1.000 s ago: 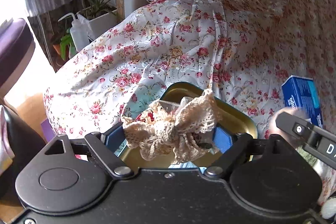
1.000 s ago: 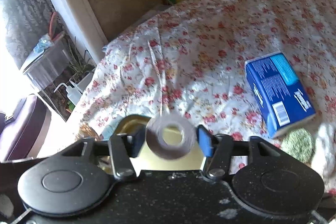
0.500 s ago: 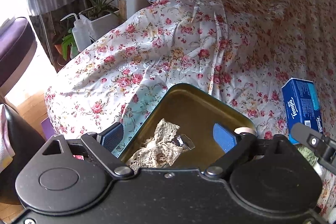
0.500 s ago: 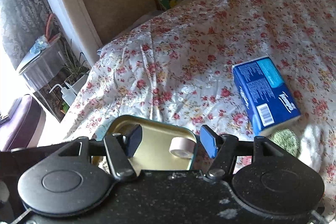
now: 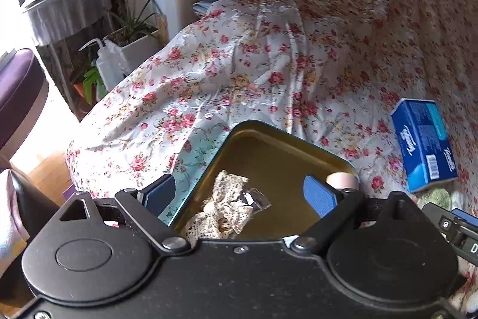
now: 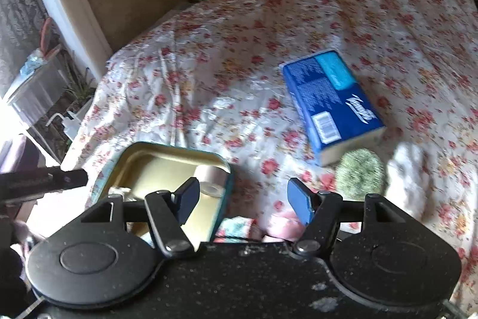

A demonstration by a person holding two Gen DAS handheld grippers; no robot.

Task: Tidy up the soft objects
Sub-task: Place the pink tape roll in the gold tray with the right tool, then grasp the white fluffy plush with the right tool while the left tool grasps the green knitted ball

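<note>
A gold tin tray lies on the floral bedspread; it also shows in the right wrist view. A beige lace bow lies in its near corner. A pale tape roll sits at its right edge, and the right wrist view shows the roll too. My left gripper is open and empty above the tray. My right gripper is open and empty, over the bedspread right of the tray. A blue tissue pack, a green pom-pom and a white fluffy item lie to the right.
A pink soft item lies close under my right gripper. Beyond the bed's left edge stand a potted plant, a squeeze bottle and a purple stool. The bedspread stretches far back.
My left gripper opened and the lace bow dropped into the tray. My right gripper opened, left the tape roll in the tray, and has swung right toward the tissue pack.
</note>
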